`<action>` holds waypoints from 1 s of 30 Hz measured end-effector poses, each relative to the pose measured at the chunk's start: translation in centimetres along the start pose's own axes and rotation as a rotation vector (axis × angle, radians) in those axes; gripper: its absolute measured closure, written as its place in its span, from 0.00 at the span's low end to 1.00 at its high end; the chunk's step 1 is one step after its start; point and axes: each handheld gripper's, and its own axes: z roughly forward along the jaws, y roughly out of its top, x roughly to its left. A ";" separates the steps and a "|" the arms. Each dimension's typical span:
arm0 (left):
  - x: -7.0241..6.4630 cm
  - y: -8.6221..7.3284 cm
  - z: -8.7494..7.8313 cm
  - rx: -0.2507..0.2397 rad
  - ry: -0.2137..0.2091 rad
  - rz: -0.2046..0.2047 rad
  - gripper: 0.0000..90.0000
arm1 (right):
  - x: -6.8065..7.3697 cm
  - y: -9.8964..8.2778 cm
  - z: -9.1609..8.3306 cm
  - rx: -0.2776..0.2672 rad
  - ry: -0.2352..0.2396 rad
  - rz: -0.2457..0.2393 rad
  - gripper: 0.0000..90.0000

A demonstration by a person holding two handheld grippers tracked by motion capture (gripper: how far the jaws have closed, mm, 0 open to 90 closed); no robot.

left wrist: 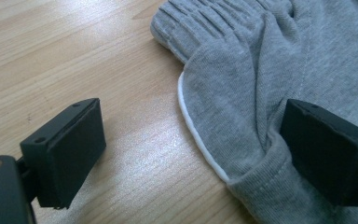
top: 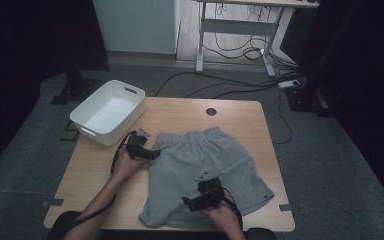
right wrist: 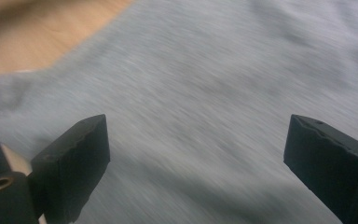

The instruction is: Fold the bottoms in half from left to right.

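Two grippers work grey shorts (top: 207, 170) spread over the table's (top: 95, 170) middle toward its right and near edges. Left gripper (left wrist: 186, 154), wide open, straddles the side hem near the waistband; lower it so one jaw slips under the fabric. Right gripper (right wrist: 196, 154), jaws wide, hovers low over the near leg.

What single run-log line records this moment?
item: grey shorts flat on table | left gripper: open at shorts' edge | right gripper: open over shorts | bin: empty
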 end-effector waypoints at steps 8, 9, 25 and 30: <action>0.0 0.1 0.1 0.002 0.000 0.002 0.07 | 4.0 2.3 3.5 0.026 0.081 -0.066 0.12; 0.0 0.1 0.1 0.002 0.000 0.002 0.07 | 4.4 2.5 3.8 0.029 0.089 -0.076 0.12; 0.2 0.3 0.3 0.006 0.026 -0.023 0.05 | 11.1 2.9 8.6 0.126 0.164 -0.249 0.20; 0.0 0.1 0.1 -0.018 -0.002 0.006 0.13 | 11.3 3.0 8.4 0.140 0.089 -0.298 0.50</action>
